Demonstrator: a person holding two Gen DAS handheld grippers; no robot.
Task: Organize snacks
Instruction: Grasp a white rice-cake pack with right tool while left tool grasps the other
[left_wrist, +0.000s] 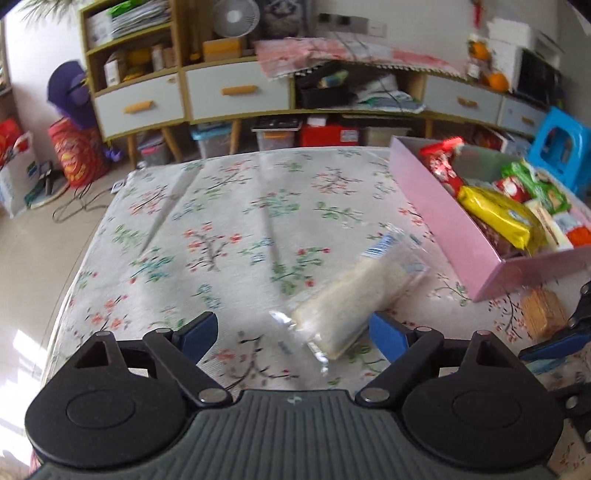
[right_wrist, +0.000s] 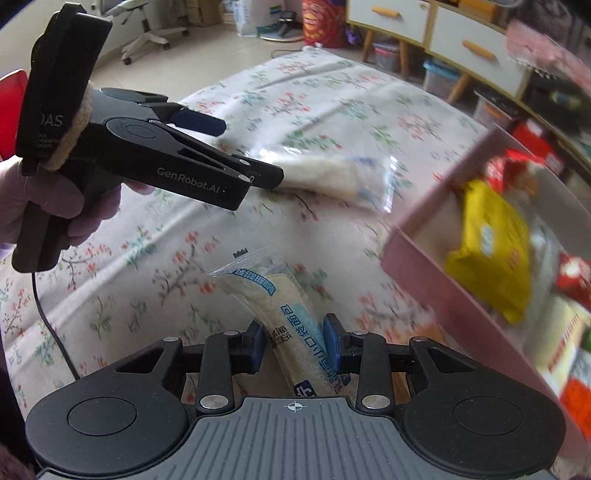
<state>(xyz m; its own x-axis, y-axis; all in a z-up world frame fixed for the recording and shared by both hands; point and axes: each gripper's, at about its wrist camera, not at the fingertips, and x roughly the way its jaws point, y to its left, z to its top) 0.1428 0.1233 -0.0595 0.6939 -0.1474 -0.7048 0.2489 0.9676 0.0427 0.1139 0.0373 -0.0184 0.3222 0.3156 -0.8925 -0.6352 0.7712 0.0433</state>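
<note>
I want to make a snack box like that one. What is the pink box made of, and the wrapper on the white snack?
The pink box looks like thin cardboard with a slightly glossy pink coating: flat straight walls, sharp folded corners, a soft sheen. The white snack's wrapper looks like clear shiny plastic film: you see the snack through it, and its crinkled end glints.

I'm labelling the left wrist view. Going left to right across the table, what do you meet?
Left gripper → clear-wrapped white bread snack → brown cracker pack → pink box of snacks, its far end reaching the right edge.
</note>
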